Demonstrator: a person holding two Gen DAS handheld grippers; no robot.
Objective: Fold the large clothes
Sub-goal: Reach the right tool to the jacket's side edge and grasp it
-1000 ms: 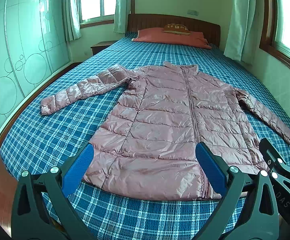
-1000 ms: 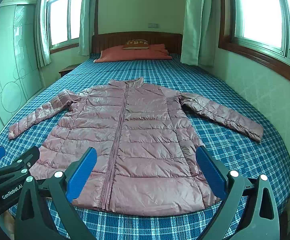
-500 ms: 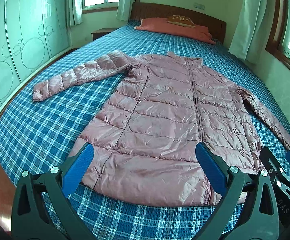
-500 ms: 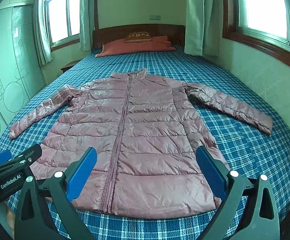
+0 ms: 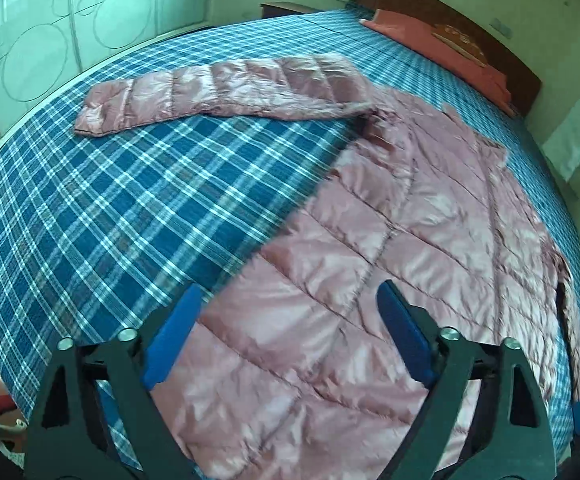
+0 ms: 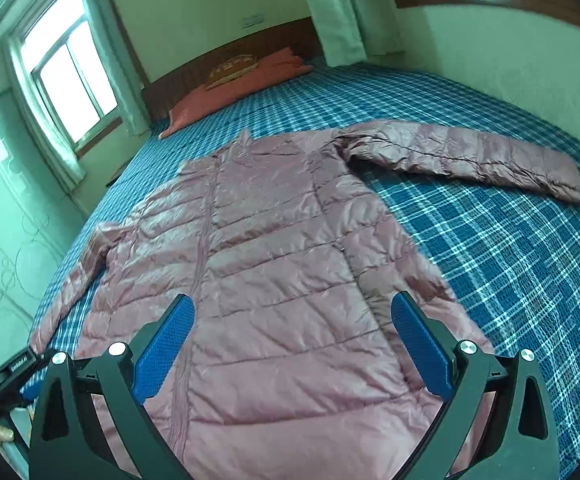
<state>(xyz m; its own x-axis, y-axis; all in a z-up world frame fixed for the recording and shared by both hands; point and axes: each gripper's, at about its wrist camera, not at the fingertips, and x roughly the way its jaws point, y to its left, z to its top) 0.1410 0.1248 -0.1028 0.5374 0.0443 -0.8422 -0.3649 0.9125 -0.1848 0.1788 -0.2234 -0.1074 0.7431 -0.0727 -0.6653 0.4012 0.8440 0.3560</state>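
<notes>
- A wide bed (image 5: 138,216) carries everything, covered by a blue plaid sheet (image 6: 509,248).
- A pink quilted jacket (image 6: 274,264) lies flat on the sheet, front up, both sleeves spread outward.
- A red pillow (image 6: 242,88) rests at the headboard end, with a small patterned cushion (image 6: 232,69) on top.

Right claw (image 6: 291,340) agape above pink jacket (image 6: 274,256), bed (image 6: 509,248).
</notes>
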